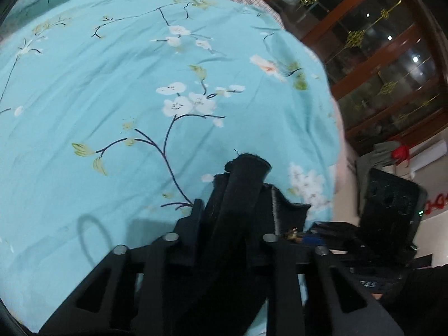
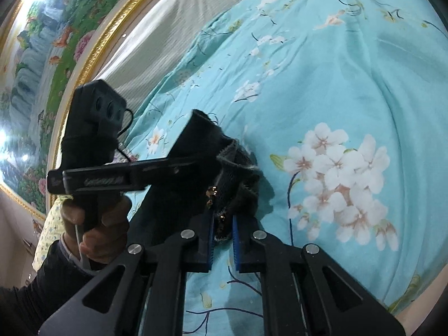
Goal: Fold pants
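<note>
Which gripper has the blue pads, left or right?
The right gripper: blue ribbed pads clamp the dark pants by the zipper. The left gripper has black fingers.

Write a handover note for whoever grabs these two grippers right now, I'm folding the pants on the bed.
Left gripper: shut on a bunched strip of the black pants.
Right gripper: shut on the pants' frayed edge by the zipper.
Both grips sit close together, above the floral bedsheet; the left hand shows in the right wrist view.
Done: both ends gripped.
Left: spread the pants on the sheet and fold; no neat fold is visible yet.
</note>
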Available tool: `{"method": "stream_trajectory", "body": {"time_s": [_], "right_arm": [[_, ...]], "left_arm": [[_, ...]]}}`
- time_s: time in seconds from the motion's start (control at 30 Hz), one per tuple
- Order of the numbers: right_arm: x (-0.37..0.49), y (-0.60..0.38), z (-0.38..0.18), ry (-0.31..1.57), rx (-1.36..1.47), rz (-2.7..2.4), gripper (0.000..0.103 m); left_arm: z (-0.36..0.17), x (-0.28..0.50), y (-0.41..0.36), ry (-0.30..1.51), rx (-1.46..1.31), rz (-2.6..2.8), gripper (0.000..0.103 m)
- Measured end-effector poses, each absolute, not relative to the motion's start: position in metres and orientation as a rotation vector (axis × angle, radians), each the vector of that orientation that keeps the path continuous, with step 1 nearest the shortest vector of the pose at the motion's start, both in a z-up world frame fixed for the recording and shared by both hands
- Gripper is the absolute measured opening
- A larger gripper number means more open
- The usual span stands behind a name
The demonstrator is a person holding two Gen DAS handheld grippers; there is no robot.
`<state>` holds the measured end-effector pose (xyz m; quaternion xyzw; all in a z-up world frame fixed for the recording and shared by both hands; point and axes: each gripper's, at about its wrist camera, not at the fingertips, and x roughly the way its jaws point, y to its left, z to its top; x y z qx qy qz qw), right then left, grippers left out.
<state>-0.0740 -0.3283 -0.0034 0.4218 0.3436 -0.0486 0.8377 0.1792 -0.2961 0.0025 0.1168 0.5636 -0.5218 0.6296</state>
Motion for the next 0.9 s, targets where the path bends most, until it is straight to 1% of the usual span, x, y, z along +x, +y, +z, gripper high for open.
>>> {"method": "stream_trajectory", "body": {"time_s": [0.07,0.17,0.43,0.57,0.73,0.9], "right_arm": [[-0.074,-0.327,-0.002,0.725,0.888,-0.089,0.011],[-0.070,-0.323,0.008,0.706,0.865,-0.054,0.011],[-0.062,-0.305,0.042,0.607,0.808,0.087,0.011],[-0.053,-0.292,0.052,0.585,0.805,0.163,0.011],[-0.039,-0.266,0.065,0.586,0.770,0.257,0.011],[-0.024,-0.241,0.066,0.614,0.753,0.332,0.011]], "left_arm": [[0.009,0.176,-0.289,1.263,0.249,-1.209,0.016],[0.024,0.173,-0.274,1.222,0.203,-1.221,0.013],[0.072,0.170,-0.214,1.122,0.069,-1.204,0.012],[0.086,0.166,-0.184,1.081,0.021,-1.184,0.012],[0.096,0.162,-0.144,1.044,-0.034,-1.154,0.012],[0.091,0.159,-0.104,1.027,-0.104,-1.116,0.012]]}}
